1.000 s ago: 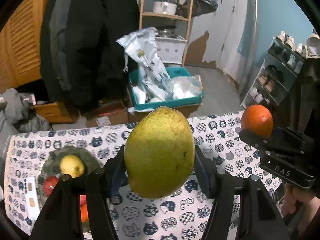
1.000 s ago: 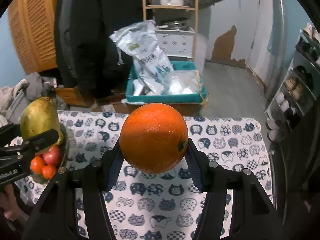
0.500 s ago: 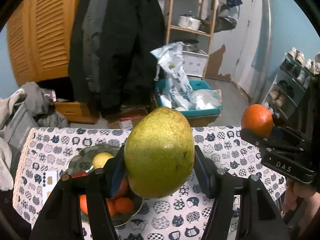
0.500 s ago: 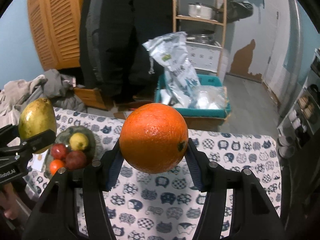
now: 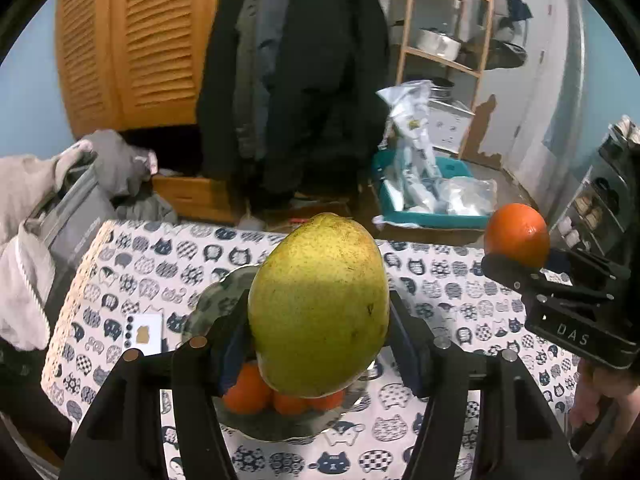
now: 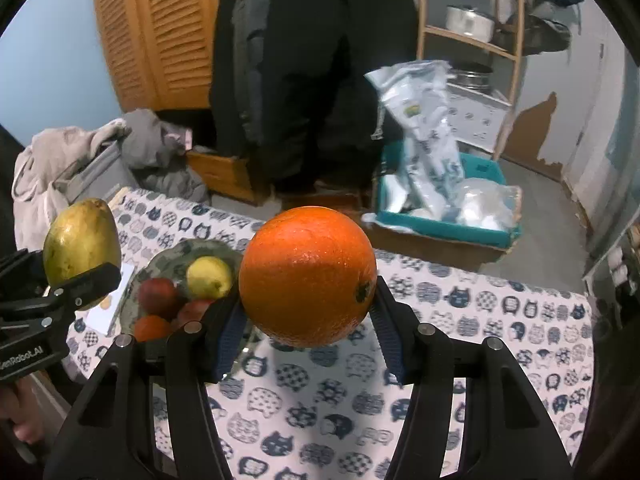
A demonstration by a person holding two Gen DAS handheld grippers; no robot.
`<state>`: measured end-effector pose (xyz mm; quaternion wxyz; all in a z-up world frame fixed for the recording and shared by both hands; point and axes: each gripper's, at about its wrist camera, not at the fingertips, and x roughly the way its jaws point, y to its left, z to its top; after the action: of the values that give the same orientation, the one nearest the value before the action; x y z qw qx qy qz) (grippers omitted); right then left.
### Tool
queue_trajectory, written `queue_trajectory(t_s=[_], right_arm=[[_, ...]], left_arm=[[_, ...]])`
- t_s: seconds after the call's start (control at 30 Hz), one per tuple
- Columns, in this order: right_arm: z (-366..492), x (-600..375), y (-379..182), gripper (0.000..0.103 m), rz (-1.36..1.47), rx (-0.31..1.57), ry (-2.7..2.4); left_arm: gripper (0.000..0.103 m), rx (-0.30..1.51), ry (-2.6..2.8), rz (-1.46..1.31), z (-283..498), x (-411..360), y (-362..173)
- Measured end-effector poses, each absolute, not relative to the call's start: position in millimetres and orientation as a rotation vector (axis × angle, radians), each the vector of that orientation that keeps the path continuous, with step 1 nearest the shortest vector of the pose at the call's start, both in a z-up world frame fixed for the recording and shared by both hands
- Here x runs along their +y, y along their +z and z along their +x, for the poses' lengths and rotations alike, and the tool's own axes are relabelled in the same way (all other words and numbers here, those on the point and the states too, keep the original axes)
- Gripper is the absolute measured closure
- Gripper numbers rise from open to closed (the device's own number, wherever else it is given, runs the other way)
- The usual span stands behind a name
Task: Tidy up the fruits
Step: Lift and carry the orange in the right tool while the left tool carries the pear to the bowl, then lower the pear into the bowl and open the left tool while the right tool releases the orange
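Observation:
My left gripper (image 5: 318, 344) is shut on a big yellow-green pear (image 5: 319, 304), held above a dark patterned bowl (image 5: 218, 300) that has small oranges (image 5: 246, 394) in it. The pear hides most of the bowl. My right gripper (image 6: 306, 320) is shut on a large orange (image 6: 307, 276), above the cat-print tablecloth (image 6: 460, 320) just right of the bowl (image 6: 176, 256). In the right wrist view the bowl shows a yellow fruit (image 6: 209, 278), red fruits (image 6: 158, 294) and a small orange (image 6: 152, 328). Each wrist view shows the other gripper: the pear (image 6: 82, 248) at left, the orange (image 5: 516, 234) at right.
A white card (image 5: 145, 330) lies on the cloth left of the bowl. Grey clothes (image 5: 36, 208) pile up past the table's left edge. Behind the table stand a teal crate with bags (image 5: 424, 196), hanging dark coats (image 5: 300, 80), a wooden shelf (image 5: 444, 52) and a louvred door (image 5: 132, 40).
Both grippers have swung left across the table with their fruit. The bowl has come from the lower left to right under the pear in the left wrist view.

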<state>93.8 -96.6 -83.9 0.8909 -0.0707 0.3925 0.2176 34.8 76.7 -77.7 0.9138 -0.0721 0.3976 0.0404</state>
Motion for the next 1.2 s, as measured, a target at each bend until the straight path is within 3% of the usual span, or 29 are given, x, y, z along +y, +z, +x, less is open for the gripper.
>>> queue_trajectory(t_s=[0.5,1.2], right_arm=[[107.3,-27.0,-139.2,0.045,-0.191,0.939,0.53],[123.4,-7.8,-186.6,0.045,-0.199,1.049,0.546]], left_arm=[[0.039,0.973,0.132,-0.231,42.8,133.1,-149.6],[0.039,1.137,0.11,-0.275,64.8,137.1,-214.4]])
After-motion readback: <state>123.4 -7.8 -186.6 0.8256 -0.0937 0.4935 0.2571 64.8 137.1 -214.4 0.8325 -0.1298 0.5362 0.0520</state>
